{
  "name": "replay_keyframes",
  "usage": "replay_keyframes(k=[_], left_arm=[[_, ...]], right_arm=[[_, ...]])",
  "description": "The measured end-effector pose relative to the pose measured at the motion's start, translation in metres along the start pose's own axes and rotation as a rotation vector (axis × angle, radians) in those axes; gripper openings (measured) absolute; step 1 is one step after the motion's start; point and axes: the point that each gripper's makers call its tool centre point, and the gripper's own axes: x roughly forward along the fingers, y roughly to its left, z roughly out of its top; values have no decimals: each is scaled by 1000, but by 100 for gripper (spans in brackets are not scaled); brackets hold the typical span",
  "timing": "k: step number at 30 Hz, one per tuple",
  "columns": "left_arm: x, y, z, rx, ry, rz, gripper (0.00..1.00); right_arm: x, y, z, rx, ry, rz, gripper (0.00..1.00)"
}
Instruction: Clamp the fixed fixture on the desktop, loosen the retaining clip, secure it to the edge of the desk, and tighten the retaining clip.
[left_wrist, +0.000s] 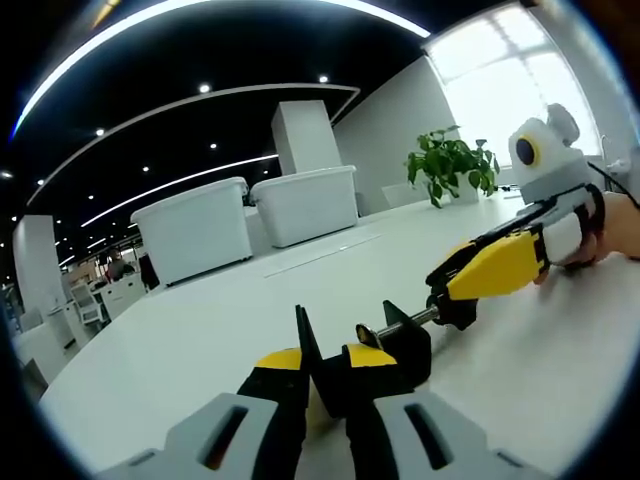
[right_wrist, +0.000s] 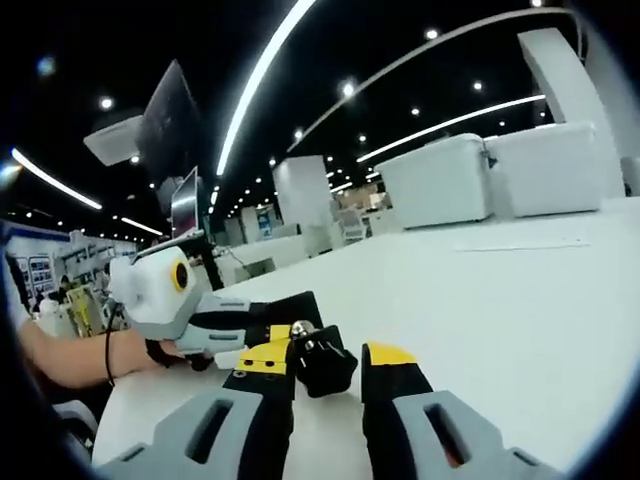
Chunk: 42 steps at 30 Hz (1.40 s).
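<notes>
No readable text, label, brand, number or sign found in either view. Posters or display boards (right_wrist: 40, 275) seen at far left of right gripper view, print too small and blurred to be read. Dark hanging screen (right_wrist: 170, 125) at upper left: blank, nothing legible.

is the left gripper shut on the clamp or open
Shut on it. In the left gripper view the left gripper has its fingers pressed against both sides of the black clamp on the white desk.
</notes>
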Motion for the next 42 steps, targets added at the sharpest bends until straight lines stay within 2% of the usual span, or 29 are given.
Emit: replay_keyframes(k=[3,5,7,12,14,15,16,18,22,25,27,29,30,33,39,42], left_arm=[[0,0,0,0,0,1,13],[0,1,0,0,1,3,13],[0,1,0,0,2,7,13],[0,2,0,-1,4,12,13],[0,3,-1,-2,4,14,13],[0,4,-1,-4,7,22,13],[0,5,-1,-3,9,26,13],[0,5,-1,-4,10,30,13],[1,5,-1,-4,10,30,13],[1,5,-1,-3,8,29,13],[1,4,-1,-1,6,25,13],[1,4,-1,6,3,25,13],[1,4,-1,8,3,26,13],[1,4,-1,9,2,27,13],[1,3,0,11,1,24,13],[0,3,0,11,1,24,13]], right_arm=[[0,3,0,-23,-5,0,22],[0,6,1,-109,-20,5,22],[4,-2,5,-183,-26,-7,22],[5,4,5,-352,-36,-28,22],[6,5,7,-478,-40,-37,22],[7,9,7,-596,-42,-49,22],[7,13,5,-666,-35,-57,22],[7,16,4,-727,-28,-65,22],[6,15,5,-655,-37,-64,21],[5,10,9,-532,-49,-93,19],[6,-2,12,-475,-47,-106,25],[6,-8,12,-339,-52,-98,37],[4,-5,13,-282,-58,-83,38],[2,-8,9,-164,-35,-61,29],[2,-6,13,-134,-61,-54,28],[5,-5,5,-116,-19,-49,26]])
